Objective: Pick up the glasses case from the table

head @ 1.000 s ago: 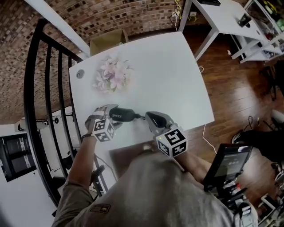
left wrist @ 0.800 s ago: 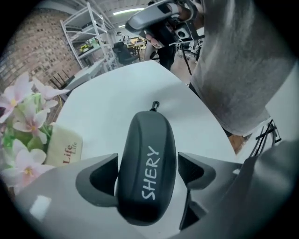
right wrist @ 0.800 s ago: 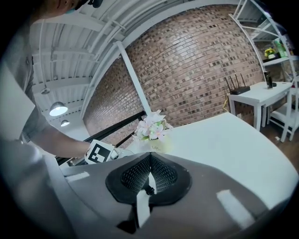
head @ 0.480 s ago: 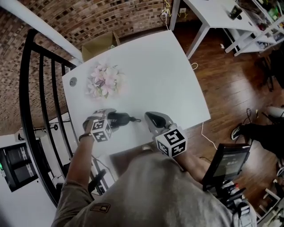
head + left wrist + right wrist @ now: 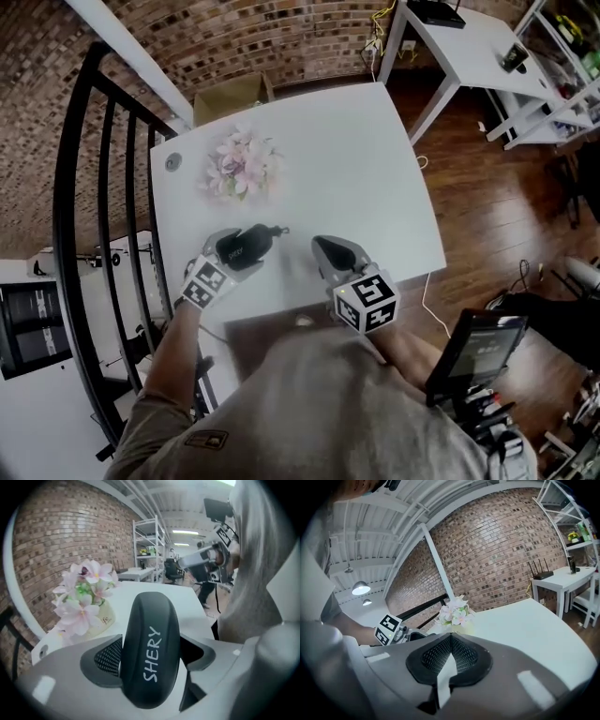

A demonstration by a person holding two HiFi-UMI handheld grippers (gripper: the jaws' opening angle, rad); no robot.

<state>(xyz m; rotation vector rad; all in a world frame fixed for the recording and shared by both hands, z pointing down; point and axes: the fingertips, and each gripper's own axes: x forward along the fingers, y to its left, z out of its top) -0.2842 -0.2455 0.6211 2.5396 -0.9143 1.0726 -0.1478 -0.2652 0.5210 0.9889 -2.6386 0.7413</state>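
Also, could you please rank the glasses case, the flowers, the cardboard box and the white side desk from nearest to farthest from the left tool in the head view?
1. The glasses case, clamped in the left tool.
2. The flowers, farther along the table's left side.
3. The cardboard box, just beyond the table's far edge.
4. The white side desk, upper right.

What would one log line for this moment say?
left gripper: shut on case | right gripper: shut, empty | flowers: on table
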